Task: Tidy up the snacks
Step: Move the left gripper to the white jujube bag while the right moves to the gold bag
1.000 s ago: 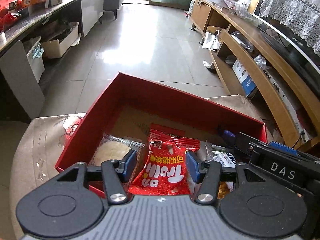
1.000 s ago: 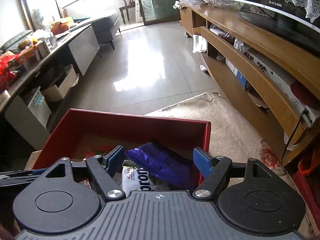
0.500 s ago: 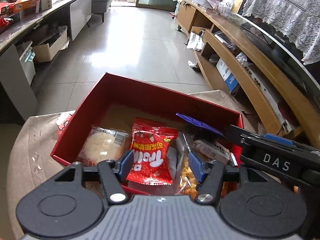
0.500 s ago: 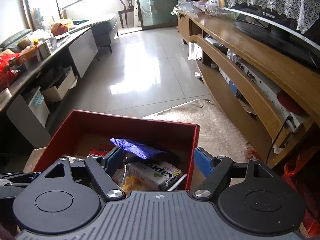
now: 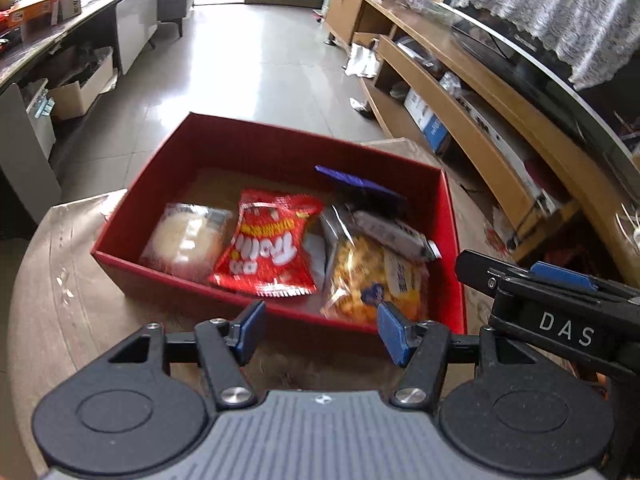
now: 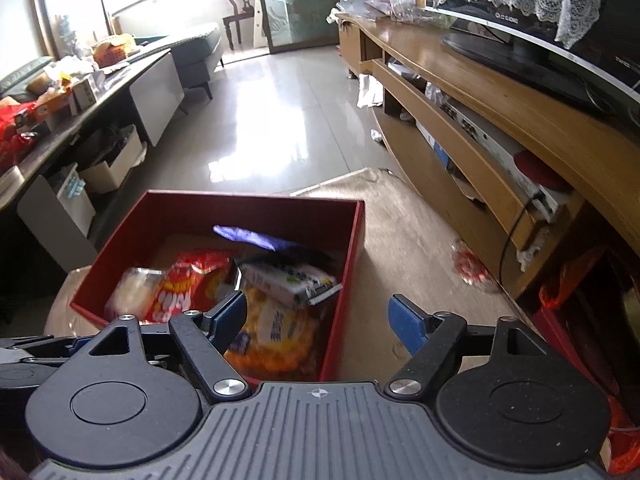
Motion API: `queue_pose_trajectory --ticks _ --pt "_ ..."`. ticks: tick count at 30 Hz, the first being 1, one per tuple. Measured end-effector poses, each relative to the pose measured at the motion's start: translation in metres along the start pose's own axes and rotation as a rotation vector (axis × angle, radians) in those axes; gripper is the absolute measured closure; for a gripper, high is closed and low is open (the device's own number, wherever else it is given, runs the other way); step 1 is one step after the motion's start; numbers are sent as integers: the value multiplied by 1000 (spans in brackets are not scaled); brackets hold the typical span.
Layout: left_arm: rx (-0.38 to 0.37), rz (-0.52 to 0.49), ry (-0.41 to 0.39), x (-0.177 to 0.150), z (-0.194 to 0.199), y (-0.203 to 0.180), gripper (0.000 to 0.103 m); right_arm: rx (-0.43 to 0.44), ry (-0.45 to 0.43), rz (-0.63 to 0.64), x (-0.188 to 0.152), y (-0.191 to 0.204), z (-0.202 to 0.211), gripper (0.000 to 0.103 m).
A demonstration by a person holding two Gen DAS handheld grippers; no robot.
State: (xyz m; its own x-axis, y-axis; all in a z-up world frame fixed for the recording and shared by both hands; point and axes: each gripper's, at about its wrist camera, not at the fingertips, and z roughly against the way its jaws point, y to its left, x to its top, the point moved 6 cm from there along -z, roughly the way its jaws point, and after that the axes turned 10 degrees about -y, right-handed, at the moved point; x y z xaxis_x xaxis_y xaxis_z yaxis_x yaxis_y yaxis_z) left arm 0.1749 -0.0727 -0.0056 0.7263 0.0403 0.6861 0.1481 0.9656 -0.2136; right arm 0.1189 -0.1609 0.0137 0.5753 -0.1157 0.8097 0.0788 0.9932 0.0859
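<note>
A red box (image 5: 264, 148) (image 6: 352, 240) sits on a round table (image 5: 52, 280) and holds several snack packs. Inside lie a pale round bun in clear wrap (image 5: 186, 236), a red bag with white letters (image 5: 270, 250), a yellow snack bag (image 5: 368, 276) (image 6: 272, 340), a white bar pack (image 5: 394, 234) (image 6: 288, 278) and a purple wrapper (image 5: 352, 180) (image 6: 250, 236). My left gripper (image 5: 320, 326) hangs open just before the box's near wall, nothing between its blue pads. My right gripper (image 6: 316, 318) is open over the box's near right corner, empty; it shows at the right of the left wrist view.
A long wooden TV bench (image 6: 480, 120) with a television (image 6: 560, 40) runs along the right. A dark counter (image 6: 80, 96) piled with boxes lines the left, with cardboard boxes (image 5: 80, 92) under it. Tiled floor (image 5: 240, 60) lies beyond the table; a red bag (image 6: 576, 288) sits low at right.
Both grippers have pulled back out of the box toward me and risen a little. The red bag and purple wrapper that sat between their fingers now lie loose in the box.
</note>
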Motion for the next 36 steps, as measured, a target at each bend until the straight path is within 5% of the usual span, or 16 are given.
queue_pose_trajectory --ticks 20,30,36 --pt "-72 -146 101 -73 20 -40 43 -60 81 -6 -65 -34 46 20" --pt "-163 -200 213 -119 27 -58 43 -121 156 -1 -97 -59 60 20" --pt "-283 -290 244 -133 28 -84 42 -118 159 -40 -101 -73 66 19"
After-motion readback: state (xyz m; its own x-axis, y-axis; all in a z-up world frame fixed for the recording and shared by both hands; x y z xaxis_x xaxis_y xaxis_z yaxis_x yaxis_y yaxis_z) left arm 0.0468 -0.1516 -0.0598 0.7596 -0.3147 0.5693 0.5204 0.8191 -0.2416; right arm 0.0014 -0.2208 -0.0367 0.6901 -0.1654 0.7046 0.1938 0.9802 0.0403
